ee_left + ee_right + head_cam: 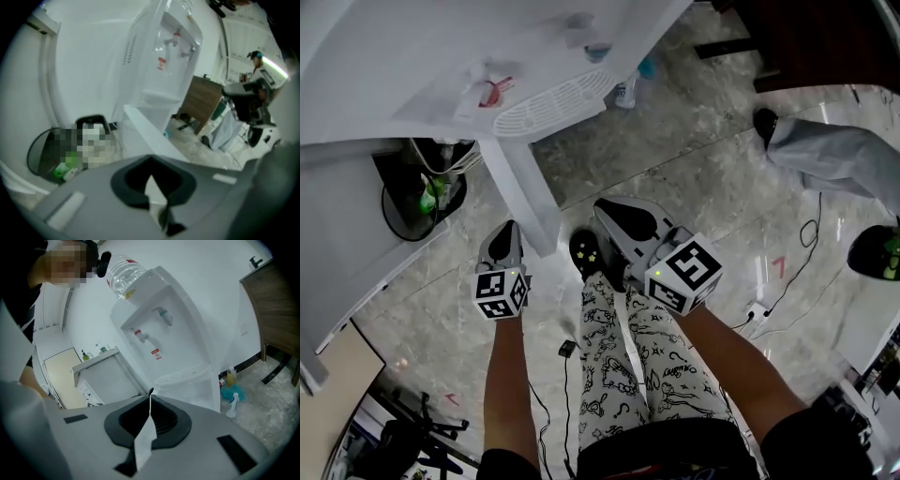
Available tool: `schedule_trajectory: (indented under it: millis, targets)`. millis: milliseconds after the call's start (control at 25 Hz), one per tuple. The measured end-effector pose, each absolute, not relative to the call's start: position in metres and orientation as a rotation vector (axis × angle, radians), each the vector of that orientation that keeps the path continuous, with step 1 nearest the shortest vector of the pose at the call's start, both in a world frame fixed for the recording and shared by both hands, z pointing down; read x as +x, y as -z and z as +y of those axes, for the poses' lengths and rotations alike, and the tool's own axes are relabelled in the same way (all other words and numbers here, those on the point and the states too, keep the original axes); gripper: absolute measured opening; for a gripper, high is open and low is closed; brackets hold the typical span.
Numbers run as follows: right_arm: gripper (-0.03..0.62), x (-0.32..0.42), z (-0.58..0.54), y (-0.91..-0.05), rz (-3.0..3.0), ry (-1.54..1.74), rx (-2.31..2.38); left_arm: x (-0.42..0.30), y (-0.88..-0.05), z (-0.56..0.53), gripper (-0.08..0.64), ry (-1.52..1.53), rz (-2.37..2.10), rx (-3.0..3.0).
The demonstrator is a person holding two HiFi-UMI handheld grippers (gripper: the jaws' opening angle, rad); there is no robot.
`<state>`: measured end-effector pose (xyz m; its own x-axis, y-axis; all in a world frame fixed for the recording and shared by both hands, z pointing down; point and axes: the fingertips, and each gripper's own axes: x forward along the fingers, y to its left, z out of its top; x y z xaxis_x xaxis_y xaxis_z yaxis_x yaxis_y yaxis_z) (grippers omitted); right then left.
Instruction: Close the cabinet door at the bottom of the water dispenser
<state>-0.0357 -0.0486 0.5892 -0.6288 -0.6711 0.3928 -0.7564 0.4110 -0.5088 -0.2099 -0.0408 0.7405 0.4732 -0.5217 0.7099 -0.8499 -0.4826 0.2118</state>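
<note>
The white water dispenser [487, 56] stands at the top of the head view, its drip grille [553, 103] facing me. Its bottom cabinet door [525, 192] stands open, swung out edge-on toward me. My left gripper [504, 232] hangs just left of the door's free edge, jaws shut and empty. My right gripper [604, 210] is a little to the door's right, also shut on nothing. In the left gripper view [151, 180] the door [145, 133] juts out just ahead. The right gripper view [149, 401] shows the dispenser [164, 333], its bottle [121, 273] and the door [110, 378].
A black wire bin [420, 199] with rubbish sits left of the dispenser. Small bottles [628, 89] stand on the floor at its right. Another person's legs and shoes [825, 150] are at the right. Cables and a power strip [757, 309] lie on the marble floor.
</note>
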Motion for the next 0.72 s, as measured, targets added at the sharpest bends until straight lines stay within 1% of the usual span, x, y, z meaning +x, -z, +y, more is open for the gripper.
schedule_trajectory:
  millis: [320, 520, 720]
  targets:
    - [0.017, -0.009, -0.056, -0.591, -2.486, -1.066, 1.447, -0.12, -0.748, -0.065, -0.005, -0.664, -1.073, 2.159]
    - [0.017, 0.007, -0.072, -0.586, -2.497, -1.05, 1.518, -0.069, -0.746, -0.096, -0.004, -0.691, -0.976, 2.266]
    - [0.017, 0.023, -0.089, -0.58, -2.506, -1.037, 1.578, -0.042, -0.746, -0.123, -0.003, -0.729, -0.924, 2.341]
